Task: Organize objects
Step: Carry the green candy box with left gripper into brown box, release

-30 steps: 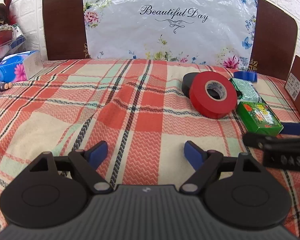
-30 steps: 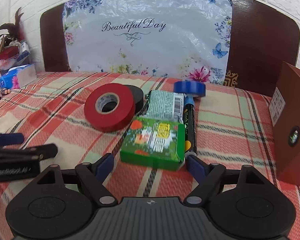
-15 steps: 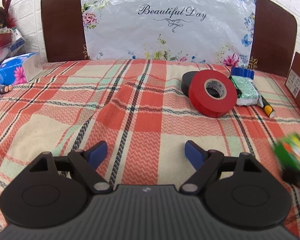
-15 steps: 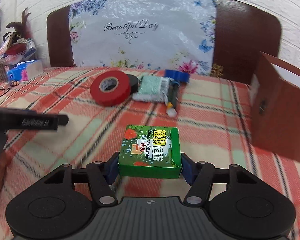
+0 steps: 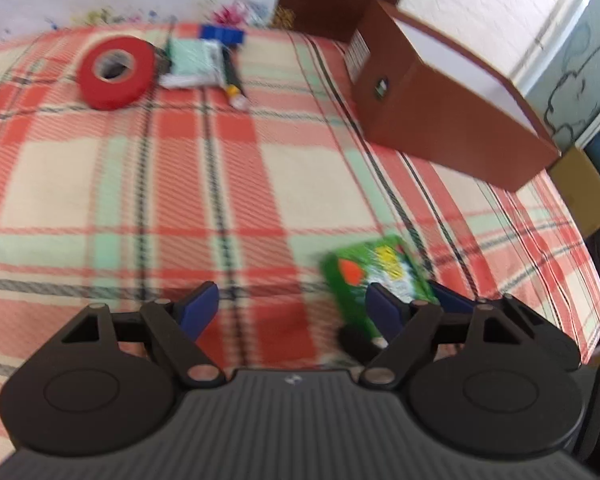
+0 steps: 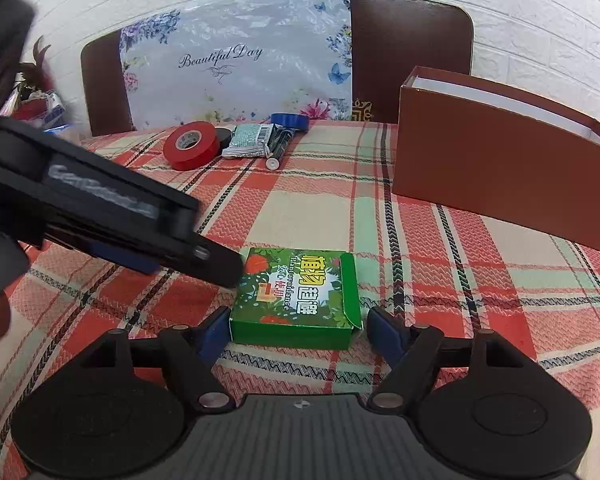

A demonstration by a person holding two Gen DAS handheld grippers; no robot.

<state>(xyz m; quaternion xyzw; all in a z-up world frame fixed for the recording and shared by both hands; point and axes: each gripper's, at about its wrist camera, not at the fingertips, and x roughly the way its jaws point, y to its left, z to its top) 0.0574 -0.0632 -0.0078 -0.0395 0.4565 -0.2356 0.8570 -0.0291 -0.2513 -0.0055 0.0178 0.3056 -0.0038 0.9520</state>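
Opening its jaws, the right gripper is bracketing the green box, which is lying flat on the plaid cloth; the right pad is standing clear of it. The left gripper is closing on nothing, its tip reaching in from nine o'clock against the box's corner. At two o'clock the brown box is sitting open; at eleven, red tape.

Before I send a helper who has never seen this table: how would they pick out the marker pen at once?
Start at the floral headboard cover; a small pile lies on the plaid cloth below it. The marker pen lies at the pile's right, beside the pale green packet and before the blue tape roll. It is the only long, thin, dark stick there, white-tipped.
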